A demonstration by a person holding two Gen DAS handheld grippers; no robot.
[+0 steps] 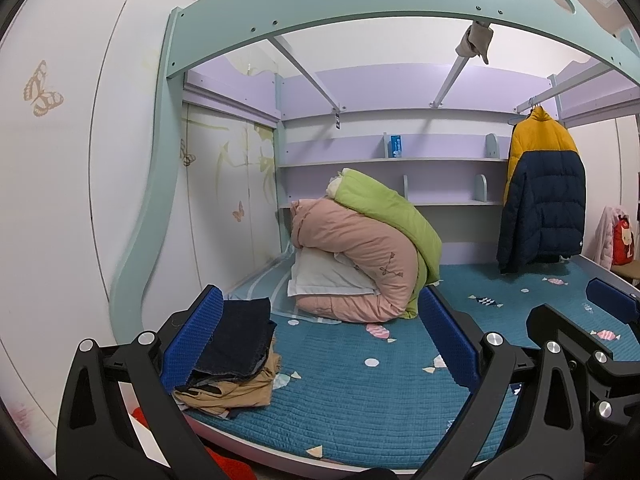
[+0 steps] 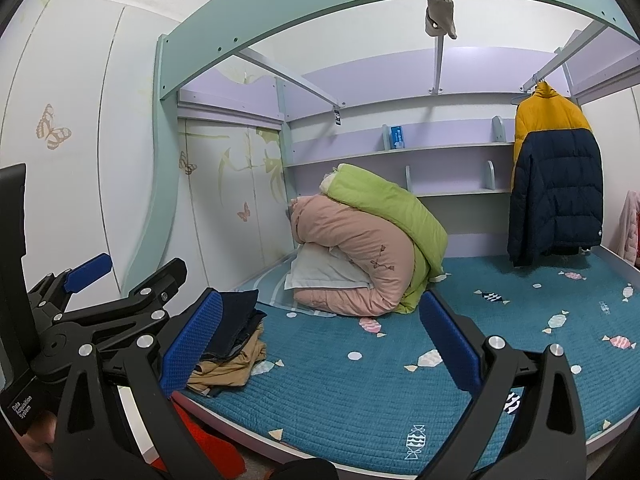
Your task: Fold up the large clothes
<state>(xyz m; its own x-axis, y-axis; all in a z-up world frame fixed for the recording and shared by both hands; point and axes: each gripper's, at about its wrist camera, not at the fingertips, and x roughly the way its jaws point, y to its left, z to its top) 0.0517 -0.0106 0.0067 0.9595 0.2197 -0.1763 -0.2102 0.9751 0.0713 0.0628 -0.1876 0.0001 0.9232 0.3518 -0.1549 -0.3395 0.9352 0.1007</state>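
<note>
Folded clothes stack (image 1: pixel 236 354), lying flat

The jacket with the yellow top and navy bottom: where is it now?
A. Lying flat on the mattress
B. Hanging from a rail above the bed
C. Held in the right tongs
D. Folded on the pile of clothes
B: the jacket hangs on a hanger from the rail, upright over the bed's far corner.

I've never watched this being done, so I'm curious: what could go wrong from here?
Some guesses. The stack of folded clothes sits at the mattress edge; a bump might push it off. The puffer jacket hangs far across the bed on a high rail, so taking it down could be awkward. The rolled quilts take up space a big garment would need.
</note>
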